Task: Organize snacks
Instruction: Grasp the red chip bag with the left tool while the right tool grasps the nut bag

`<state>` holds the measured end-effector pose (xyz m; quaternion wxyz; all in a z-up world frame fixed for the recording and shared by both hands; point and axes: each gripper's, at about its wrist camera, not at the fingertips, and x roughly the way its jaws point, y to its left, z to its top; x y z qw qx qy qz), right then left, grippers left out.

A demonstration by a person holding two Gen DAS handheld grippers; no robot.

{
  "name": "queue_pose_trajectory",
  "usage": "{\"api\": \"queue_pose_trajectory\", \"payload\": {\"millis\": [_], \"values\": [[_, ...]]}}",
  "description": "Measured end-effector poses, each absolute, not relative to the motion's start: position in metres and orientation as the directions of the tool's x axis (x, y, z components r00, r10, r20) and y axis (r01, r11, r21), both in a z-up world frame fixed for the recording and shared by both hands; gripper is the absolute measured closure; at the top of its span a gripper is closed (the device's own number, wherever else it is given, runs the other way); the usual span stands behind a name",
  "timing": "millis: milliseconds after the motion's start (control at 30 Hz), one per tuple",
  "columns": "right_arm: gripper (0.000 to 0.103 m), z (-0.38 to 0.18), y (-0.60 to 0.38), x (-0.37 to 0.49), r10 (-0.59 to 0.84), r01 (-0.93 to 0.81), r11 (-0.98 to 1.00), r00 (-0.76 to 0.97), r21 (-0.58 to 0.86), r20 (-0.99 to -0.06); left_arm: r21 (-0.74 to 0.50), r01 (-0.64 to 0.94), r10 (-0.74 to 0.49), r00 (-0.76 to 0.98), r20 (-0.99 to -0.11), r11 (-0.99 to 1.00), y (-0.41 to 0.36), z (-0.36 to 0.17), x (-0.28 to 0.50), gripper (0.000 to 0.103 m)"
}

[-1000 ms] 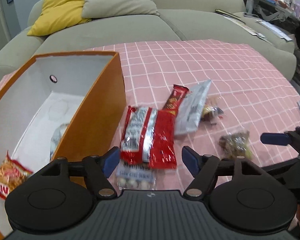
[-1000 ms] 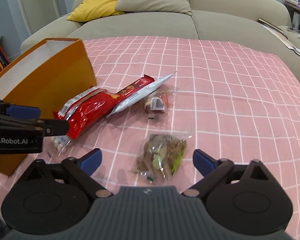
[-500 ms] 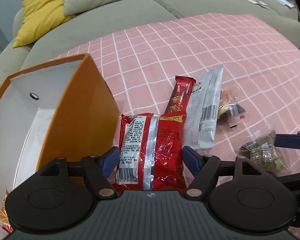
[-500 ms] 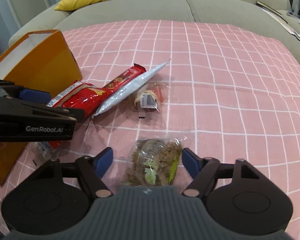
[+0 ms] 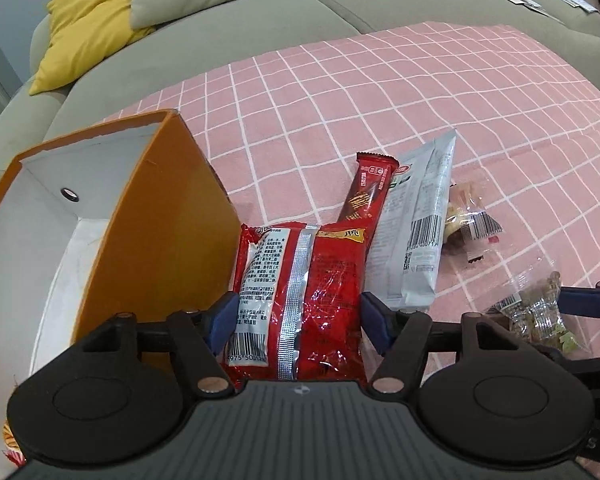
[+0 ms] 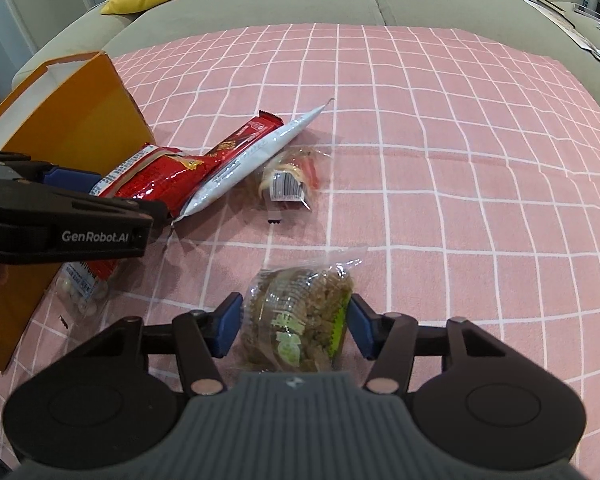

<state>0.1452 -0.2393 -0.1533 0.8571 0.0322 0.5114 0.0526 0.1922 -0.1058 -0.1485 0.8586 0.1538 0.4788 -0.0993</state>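
Soft, even indoor light, sharp focus (fisheye bending at edges).

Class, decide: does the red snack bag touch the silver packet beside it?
Touching. In the left wrist view the red snack bag overlaps the silver packet along its edge, no cloth showing between.

my left gripper (image 5: 298, 314) angled down, jaws closing around the red snack bag (image 5: 300, 300), my right gripper (image 6: 296, 322) just beside it, jaws closing too
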Motion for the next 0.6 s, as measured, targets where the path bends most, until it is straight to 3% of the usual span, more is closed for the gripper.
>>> {"api": "queue_pose_trajectory", "payload": {"millis": [200, 600], "values": [[0.050, -0.148, -0.239, 0.134, 0.128, -0.061, 0.992, 0.481, 0.112, -0.867, 0.162, 0.305, -0.037, 0.553, -0.832, 0.939, -0.102, -0.131, 0.173, 0.028], [0.050, -0.129, -0.237, 0.098, 0.160, -0.089, 0.987, 0.511, 0.133, -0.844, 0.028, 0.258, -0.125, 0.558, -0.821, 0.966, -0.087, -0.096, 0.127, 0.028]]}}
